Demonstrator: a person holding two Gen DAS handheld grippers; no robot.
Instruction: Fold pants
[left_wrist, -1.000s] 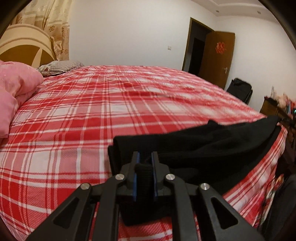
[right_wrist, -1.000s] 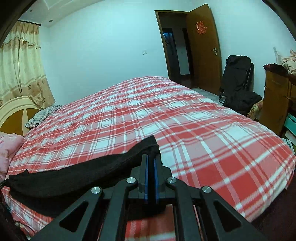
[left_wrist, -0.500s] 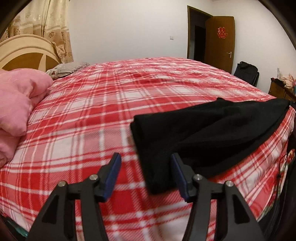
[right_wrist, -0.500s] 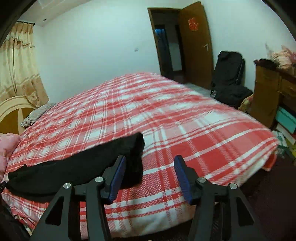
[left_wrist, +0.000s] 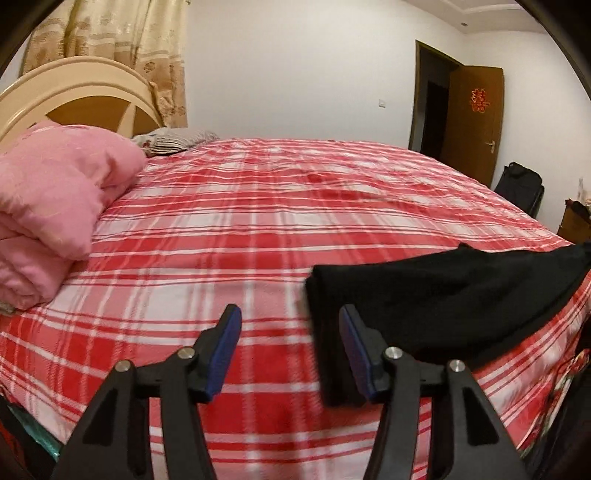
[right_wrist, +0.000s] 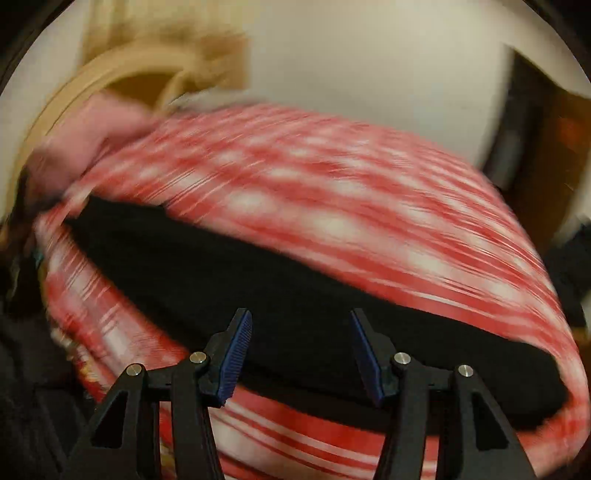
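The black pants (left_wrist: 436, 299) lie as a long folded strip on the red plaid bed (left_wrist: 258, 221), along its near edge. My left gripper (left_wrist: 290, 332) is open and empty, just left of the strip's left end. In the blurred right wrist view the pants (right_wrist: 295, 295) stretch across the frame, and my right gripper (right_wrist: 301, 341) is open and empty above the strip's middle, not touching it.
A pink quilt (left_wrist: 55, 206) is heaped at the left by the cream headboard (left_wrist: 74, 92), with a striped pillow (left_wrist: 173, 138) behind it. A brown door (left_wrist: 472, 122) stands open at the back right, with a black bag (left_wrist: 521, 184) and a cabinet (left_wrist: 574, 221) beside it.
Both grippers have let go of the pants and opened. The left gripper has moved left, off the strip's end. The right gripper has swung fast to the left, toward the strip's middle.
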